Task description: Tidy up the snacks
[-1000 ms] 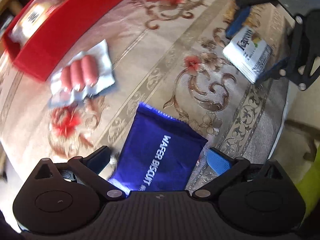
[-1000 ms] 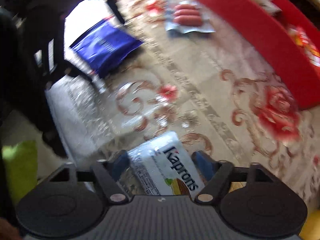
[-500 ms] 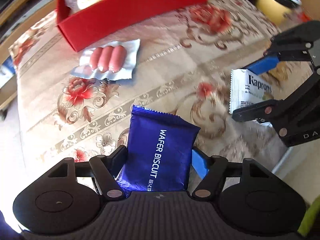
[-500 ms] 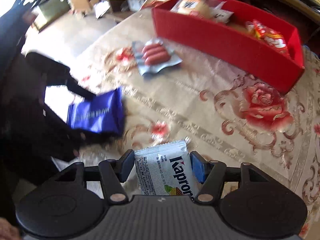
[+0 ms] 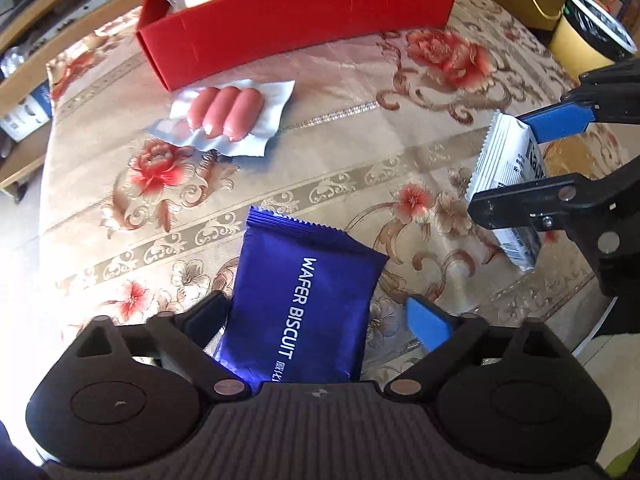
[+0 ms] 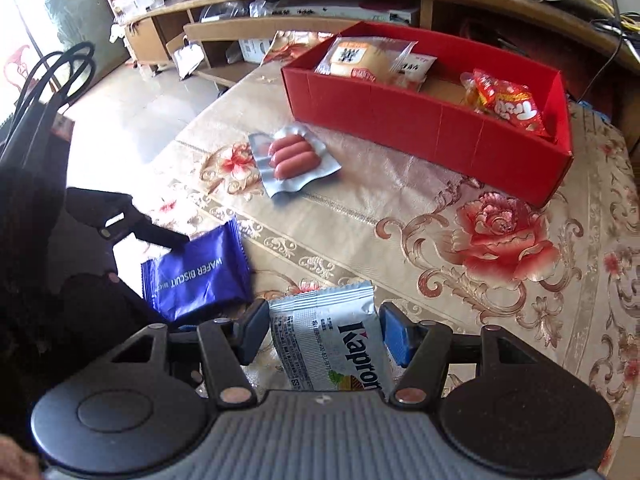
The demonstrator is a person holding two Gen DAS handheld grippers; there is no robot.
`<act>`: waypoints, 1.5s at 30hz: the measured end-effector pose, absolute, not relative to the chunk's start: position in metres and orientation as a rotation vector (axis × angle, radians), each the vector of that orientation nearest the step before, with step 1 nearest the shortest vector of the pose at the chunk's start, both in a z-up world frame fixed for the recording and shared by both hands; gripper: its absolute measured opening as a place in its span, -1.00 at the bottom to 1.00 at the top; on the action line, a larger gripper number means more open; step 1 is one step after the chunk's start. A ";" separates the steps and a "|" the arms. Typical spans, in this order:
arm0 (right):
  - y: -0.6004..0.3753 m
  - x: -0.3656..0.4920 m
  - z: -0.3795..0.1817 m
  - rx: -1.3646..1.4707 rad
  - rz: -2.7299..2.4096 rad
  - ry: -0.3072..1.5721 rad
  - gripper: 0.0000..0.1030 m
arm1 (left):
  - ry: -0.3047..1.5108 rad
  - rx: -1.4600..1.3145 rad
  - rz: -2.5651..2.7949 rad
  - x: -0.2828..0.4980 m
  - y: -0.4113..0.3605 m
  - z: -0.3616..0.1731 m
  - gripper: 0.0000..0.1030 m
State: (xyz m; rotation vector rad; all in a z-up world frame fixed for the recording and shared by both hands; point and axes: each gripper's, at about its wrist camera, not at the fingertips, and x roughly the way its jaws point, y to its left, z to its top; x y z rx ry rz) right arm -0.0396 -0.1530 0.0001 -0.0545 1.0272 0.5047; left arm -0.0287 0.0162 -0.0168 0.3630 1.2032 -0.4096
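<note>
My left gripper (image 5: 316, 316) is shut on a blue "WAFER BISCUIT" packet (image 5: 304, 304), held above the table; it also shows in the right wrist view (image 6: 200, 276). My right gripper (image 6: 320, 328) is shut on a silver "Kaprons" packet (image 6: 332, 344), also seen in the left wrist view (image 5: 504, 184). A red box (image 6: 420, 128) at the far side of the table holds a bread pack (image 6: 360, 60) and a red snack bag (image 6: 508, 104). A sausage pack (image 6: 292, 160) lies in front of the box.
The table has a floral beige cloth (image 6: 440, 240). A yellow bucket (image 5: 588, 36) stands past the table's right side. Wooden shelving with clutter (image 6: 280, 8) runs behind the table. The table edge is close below both grippers.
Both grippers lifted and pulled back with their packets, and the views now look toward the red box. The left gripper's fingers have closed in on the wafer packet.
</note>
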 end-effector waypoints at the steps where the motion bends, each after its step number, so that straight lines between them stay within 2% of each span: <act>1: -0.154 -0.040 0.001 -0.049 0.501 1.022 0.09 | 1.196 0.354 -0.407 -0.030 0.017 -0.013 0.55; 2: -0.155 -0.040 0.003 -0.045 0.498 1.017 0.09 | 1.192 0.337 -0.409 -0.032 0.019 -0.008 0.38; 3: -0.156 -0.040 0.004 -0.042 0.494 1.012 0.09 | 1.199 0.312 -0.408 -0.031 0.020 -0.006 0.36; 16: -0.180 -0.027 0.020 0.054 0.408 0.946 0.08 | 1.096 0.168 -0.409 -0.016 0.000 0.030 0.35; 30: -0.204 0.033 0.047 0.182 0.303 0.862 0.07 | 0.968 0.020 -0.357 0.053 -0.012 0.065 0.35; 45: -0.225 0.121 0.048 0.278 0.228 0.826 0.03 | 0.906 -0.008 -0.298 0.136 -0.033 0.069 0.35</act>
